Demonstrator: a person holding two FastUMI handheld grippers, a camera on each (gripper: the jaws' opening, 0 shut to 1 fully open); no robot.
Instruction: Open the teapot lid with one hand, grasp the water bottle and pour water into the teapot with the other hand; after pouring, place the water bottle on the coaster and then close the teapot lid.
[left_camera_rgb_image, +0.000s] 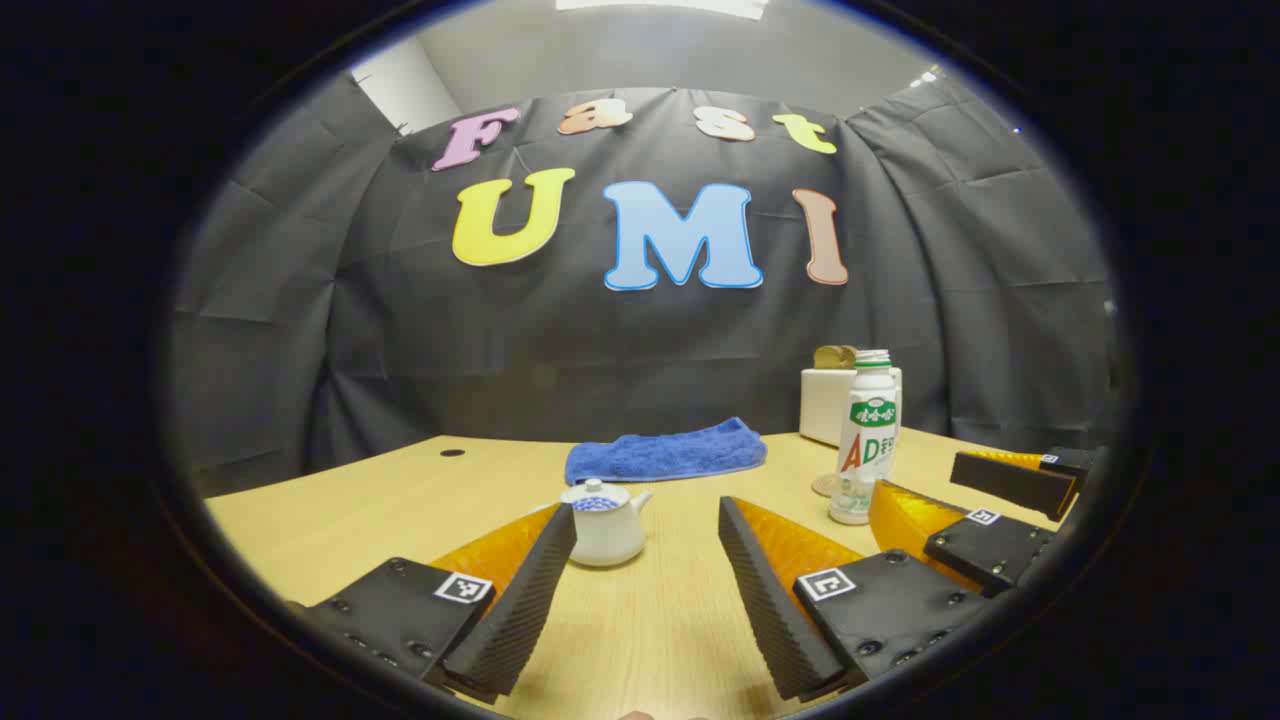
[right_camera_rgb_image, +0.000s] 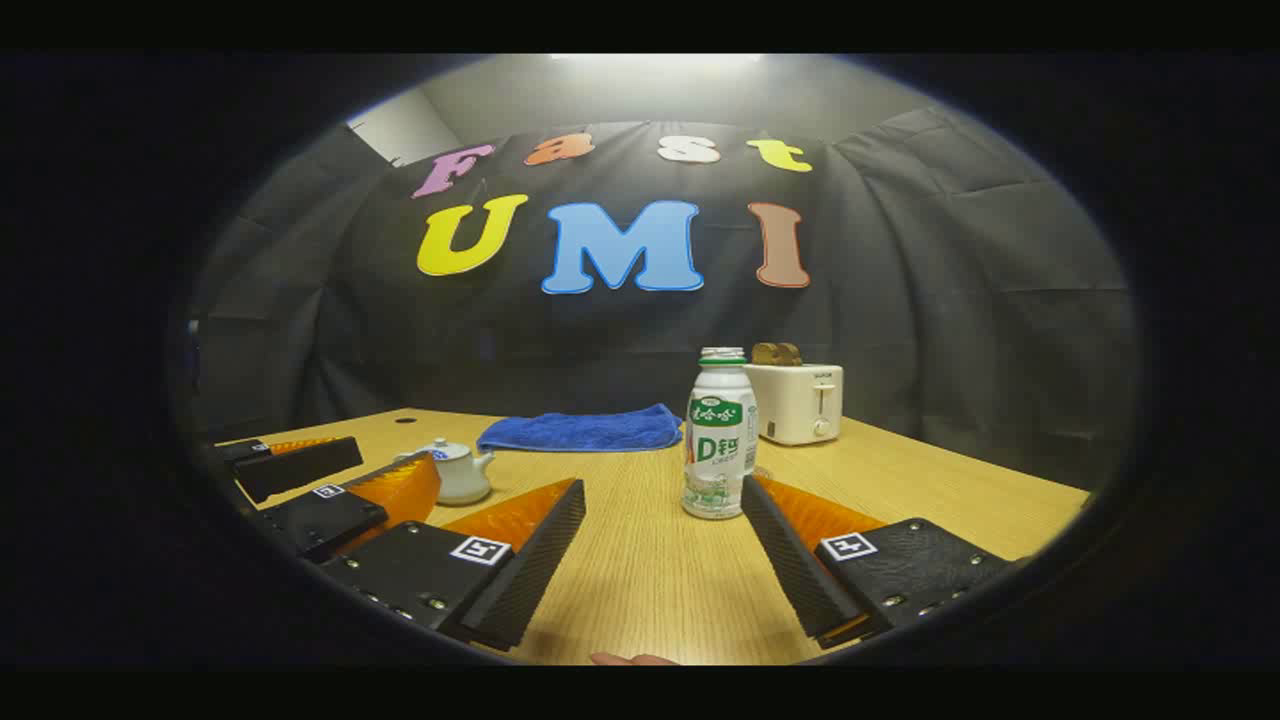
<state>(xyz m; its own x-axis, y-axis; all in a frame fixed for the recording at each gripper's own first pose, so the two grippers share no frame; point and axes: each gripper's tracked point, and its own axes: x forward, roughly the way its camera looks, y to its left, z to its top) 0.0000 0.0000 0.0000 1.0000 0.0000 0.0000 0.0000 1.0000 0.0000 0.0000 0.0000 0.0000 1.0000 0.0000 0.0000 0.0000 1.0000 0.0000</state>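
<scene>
both grippers wide open, holding nothing. left gripper (left_camera_rgb_image: 648, 560) low over the table (left_camera_rgb_image: 350, 510), teapot (left_camera_rgb_image: 605, 522) just ahead near its left finger, lid on. right gripper (right_camera_rgb_image: 665, 545) faces the bottle (right_camera_rgb_image: 719, 432), upright beside its right finger. blue towel (right_camera_rgb_image: 580, 430) and toaster (right_camera_rgb_image: 797, 402) behind.

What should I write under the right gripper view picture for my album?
An open claw faces a water bottle on a wooden table, teapot nearby.

Black cloth wall (left_camera_rgb_image: 640, 340) behind wooden table (left_camera_rgb_image: 660, 620); grey ceiling, light strip (left_camera_rgb_image: 660, 6) overhead.
</scene>
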